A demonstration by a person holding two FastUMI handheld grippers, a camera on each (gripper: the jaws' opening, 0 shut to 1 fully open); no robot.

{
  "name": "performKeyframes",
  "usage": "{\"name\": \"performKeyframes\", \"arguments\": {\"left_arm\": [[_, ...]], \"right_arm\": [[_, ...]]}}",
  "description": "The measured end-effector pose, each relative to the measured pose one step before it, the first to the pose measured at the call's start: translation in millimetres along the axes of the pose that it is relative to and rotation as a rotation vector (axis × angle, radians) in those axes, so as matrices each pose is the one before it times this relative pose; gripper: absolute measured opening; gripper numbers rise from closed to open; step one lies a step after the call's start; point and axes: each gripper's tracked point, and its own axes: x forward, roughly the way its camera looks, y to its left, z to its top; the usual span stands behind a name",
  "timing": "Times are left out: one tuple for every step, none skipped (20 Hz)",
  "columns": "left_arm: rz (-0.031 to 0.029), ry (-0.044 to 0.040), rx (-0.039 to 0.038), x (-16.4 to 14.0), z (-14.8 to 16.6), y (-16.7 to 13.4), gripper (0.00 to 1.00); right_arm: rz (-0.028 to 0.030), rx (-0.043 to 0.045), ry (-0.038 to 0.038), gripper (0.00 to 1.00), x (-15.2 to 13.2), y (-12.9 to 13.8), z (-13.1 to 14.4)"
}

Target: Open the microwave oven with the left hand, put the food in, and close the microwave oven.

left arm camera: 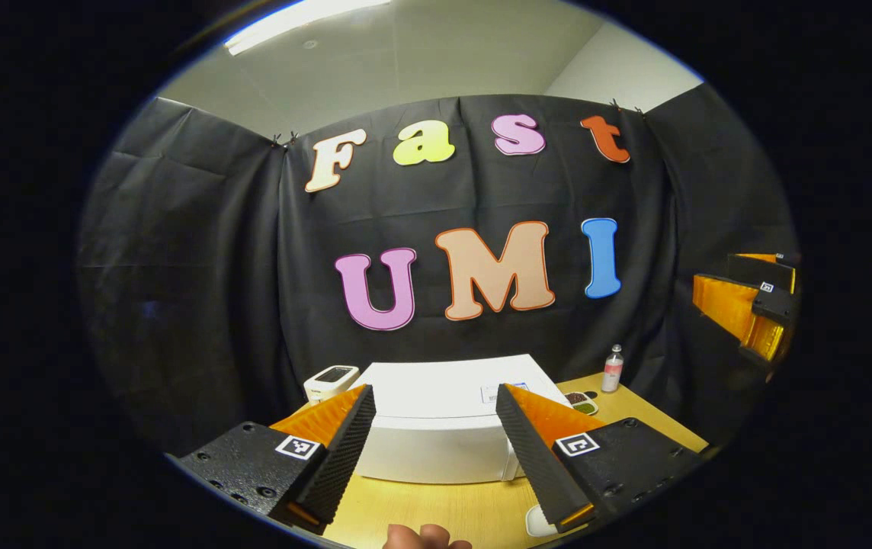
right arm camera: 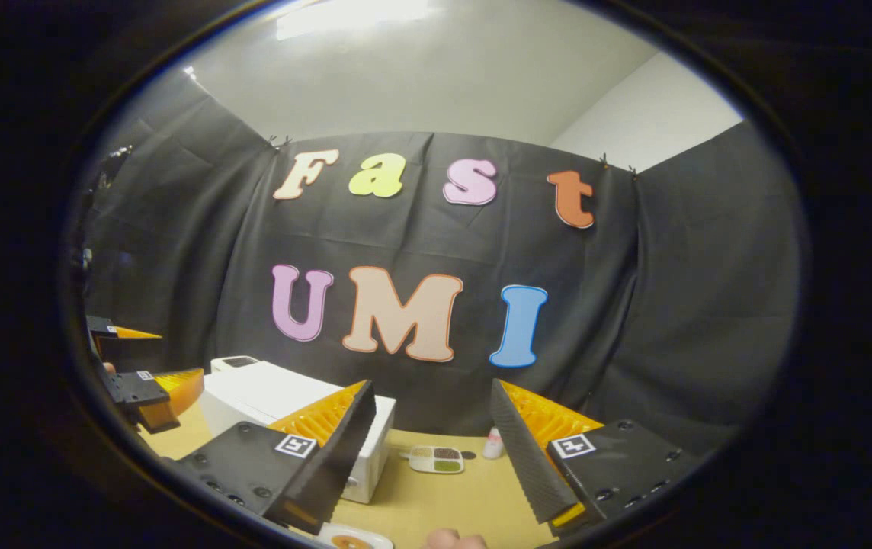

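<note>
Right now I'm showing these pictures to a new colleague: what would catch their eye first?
Probably the white microwave, door closed, on the wooden table against the black cloth wall. Next, the left gripper hanging open straight before it, and the right gripper, also open, off to the microwave's right. A compartment tray of food and a small bottle sit on the table right of the microwave.

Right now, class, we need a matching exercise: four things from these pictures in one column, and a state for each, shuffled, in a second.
1 microwave
2 small bottle
3 food tray
4 left gripper

A standing upright
B open, holding nothing
C white, door shut
D lying flat, split into compartments

Pairs: 1-C, 2-A, 3-D, 4-B
</note>
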Motion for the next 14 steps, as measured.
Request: {"name": "performKeyframes", "arguments": {"left_arm": [[-0.00450,0.00569,-0.00105,2.03,-4.90,-1.99,0.96],[-0.00312,0.00622,0.00068,2.82,-6.44,-2.25,0.96],[-0.00723,0.00980,0.00312,3.86,-7.31,-3.86,0.96],[-0.00406,0.01203,0.00271,3.86,-8.48,-3.13,0.96],[-0.00271,0.02082,-0.00631,4.19,-10.80,-3.39,0.96],[-0.01054,0.01742,-0.01488,4.90,-9.89,-5.86,0.96],[-0.00644,0.01072,-0.01783,5.01,-8.63,-4.82,0.96],[-0.00818,0.01423,-0.01039,7.39,-11.11,-5.33,0.96],[-0.01105,0.01601,0.00551,7.40,-11.32,-6.08,0.96],[-0.00846,0.01929,0.01849,7.72,-13.75,-5.55,0.96],[0.00278,0.01351,0.02931,9.69,-9.61,-1.53,0.97],[0.00226,0.00814,0.02187,9.58,-10.28,-1.13,0.97],[-0.00649,0.01323,0.00806,8.65,-10.62,-5.54,0.97],[-0.01655,0.01295,-0.00044,9.28,-12.75,-7.67,0.97]], "right_arm": [[-0.00249,-0.00255,0.00084,0.97,-0.08,-1.81,-0.65],[-0.00278,0.00033,0.00128,0.95,0.40,-1.33,0.23],[-0.00291,0.00193,0.00396,0.97,-0.36,-1.29,-0.91],[-0.00047,0.00382,0.00417,0.97,0.23,-0.49,-0.89],[-0.00070,0.00205,0.00543,0.97,-0.11,-0.86,-0.45],[-0.00256,0.00138,0.00365,0.97,-0.23,-1.71,0.12],[-0.00053,0.00129,0.00220,0.97,-0.75,-1.20,-0.06],[-0.00094,-0.00042,0.00076,0.97,0.78,-0.28,1.72],[-0.00307,-0.00325,0.00084,0.97,-0.47,-1.38,-0.50],[-0.00321,-0.00564,-0.00030,0.96,-0.69,-1.20,1.45],[-0.00359,-0.00768,0.00208,0.96,-0.79,-1.49,0.20],[-0.00462,-0.01035,0.00433,0.95,-1.16,-2.57,-0.40],[-0.00420,-0.00910,-0.00002,0.95,-2.14,-2.35,-0.08],[-0.00453,-0.00814,0.00051,0.96,-1.71,-2.04,0.79]]}}
